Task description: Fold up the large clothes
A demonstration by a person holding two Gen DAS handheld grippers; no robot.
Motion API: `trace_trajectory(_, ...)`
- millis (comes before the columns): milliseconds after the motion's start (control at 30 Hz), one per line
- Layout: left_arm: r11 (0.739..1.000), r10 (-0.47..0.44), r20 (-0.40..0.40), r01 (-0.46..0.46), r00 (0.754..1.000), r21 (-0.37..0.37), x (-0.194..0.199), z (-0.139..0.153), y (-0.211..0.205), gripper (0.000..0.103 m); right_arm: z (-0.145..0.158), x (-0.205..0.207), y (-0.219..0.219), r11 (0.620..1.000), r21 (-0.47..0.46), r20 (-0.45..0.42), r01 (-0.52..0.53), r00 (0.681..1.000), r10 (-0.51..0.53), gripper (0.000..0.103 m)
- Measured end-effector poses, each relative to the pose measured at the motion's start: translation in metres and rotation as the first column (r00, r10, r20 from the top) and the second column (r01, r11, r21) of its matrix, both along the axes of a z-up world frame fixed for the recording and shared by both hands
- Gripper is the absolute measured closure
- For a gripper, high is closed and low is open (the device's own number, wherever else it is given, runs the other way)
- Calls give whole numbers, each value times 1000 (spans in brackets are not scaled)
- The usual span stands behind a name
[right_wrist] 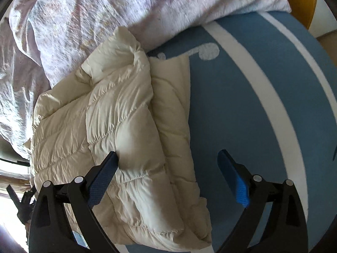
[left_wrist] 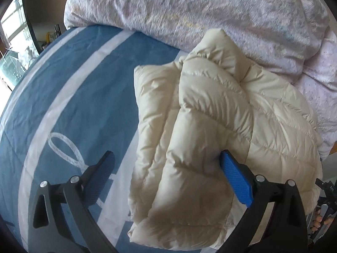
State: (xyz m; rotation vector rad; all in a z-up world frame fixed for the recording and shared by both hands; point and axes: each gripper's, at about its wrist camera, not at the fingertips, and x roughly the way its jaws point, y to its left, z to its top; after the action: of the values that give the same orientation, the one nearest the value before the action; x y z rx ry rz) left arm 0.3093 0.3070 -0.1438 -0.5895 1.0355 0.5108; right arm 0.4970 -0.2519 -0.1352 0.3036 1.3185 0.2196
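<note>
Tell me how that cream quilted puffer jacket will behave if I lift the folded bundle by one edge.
The cream quilted puffer jacket would probably flop open: its folded layers lie loose and puffy on the blue-and-white bedsheet. Its shiny shell looks slippery, so a shallow pinch may slide off. It likely weighs little for its bulk. Both the left gripper and right gripper are open.

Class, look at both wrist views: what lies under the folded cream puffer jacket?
The jacket rests on a blue bedsheet with white stripes; its far end meets the pale floral duvet. The sheet directly beneath and the jacket's inner layers are covered.
</note>
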Motion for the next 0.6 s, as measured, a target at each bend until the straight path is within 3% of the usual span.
trace_trajectory(200,999,29,3,-29,1000,-33,-3,-9,7,5,-7,1,0,999,27,-11,-24,1000,24,7)
trace_trajectory(333,997,33,18,-32,999,-70,-5,-13,11,11,-7,8,13,997,54,-1,-55,998,55,22)
trace_trajectory(500,996,5,46,-1,999,-91,-7,-15,8,32,-9,9,25,993,105,-3,-59,998,59,38)
trace_trajectory(600,995,1,60,6,998,-104,-7,-15,5,45,-10,2,22,986,162,-17,-48,999,52,54)
